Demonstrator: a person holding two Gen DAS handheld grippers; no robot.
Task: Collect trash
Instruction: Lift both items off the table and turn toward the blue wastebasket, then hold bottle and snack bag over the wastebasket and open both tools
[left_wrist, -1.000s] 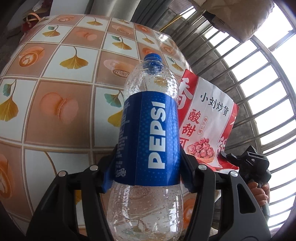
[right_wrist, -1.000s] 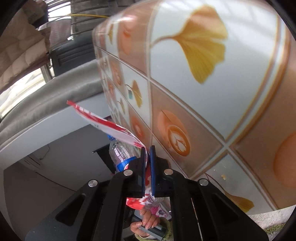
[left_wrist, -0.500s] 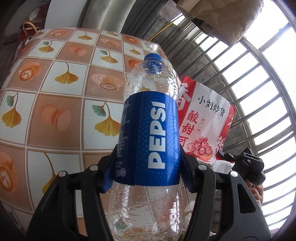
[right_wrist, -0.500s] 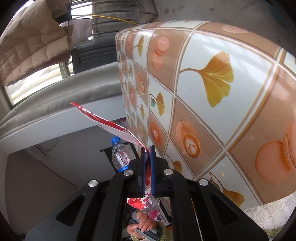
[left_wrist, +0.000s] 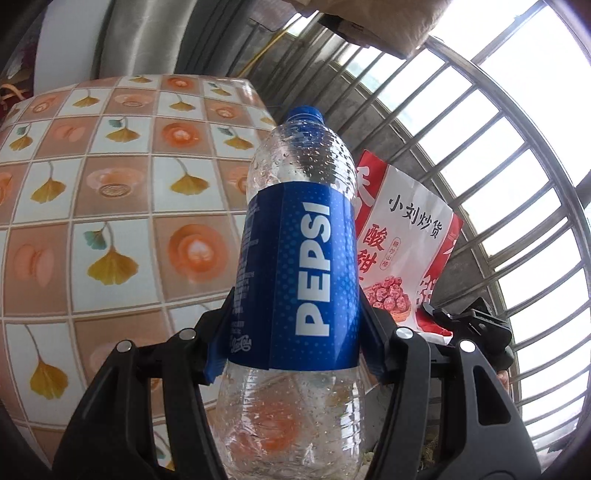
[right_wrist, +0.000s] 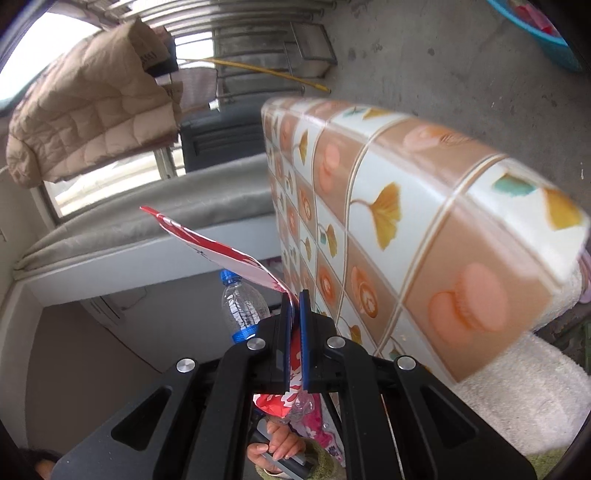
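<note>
My left gripper (left_wrist: 295, 325) is shut on an empty clear Pepsi bottle (left_wrist: 301, 258) with a blue label and blue cap, its blue pads pressing the label from both sides, cap pointing away from me. To its right a red and white snack bag (left_wrist: 402, 236) is held up by my right gripper (left_wrist: 432, 314). In the right wrist view my right gripper (right_wrist: 294, 295) is shut on the snack bag (right_wrist: 218, 251), seen edge-on. The bottle (right_wrist: 242, 306) shows behind it to the left.
A table covered with a ginkgo-leaf and pastry patterned cloth (left_wrist: 110, 206) lies left of the bottle, also the cloth (right_wrist: 388, 229) in the right wrist view. Window bars (left_wrist: 498, 147) fill the right. A beige quilted jacket (right_wrist: 85, 118) hangs by the window. A hand (right_wrist: 277, 446) grips a handle below.
Both grippers have lifted and drawn back from the table, still holding the bottle and the bag. More of the tabletop, its far edge and the floor beyond now show.
</note>
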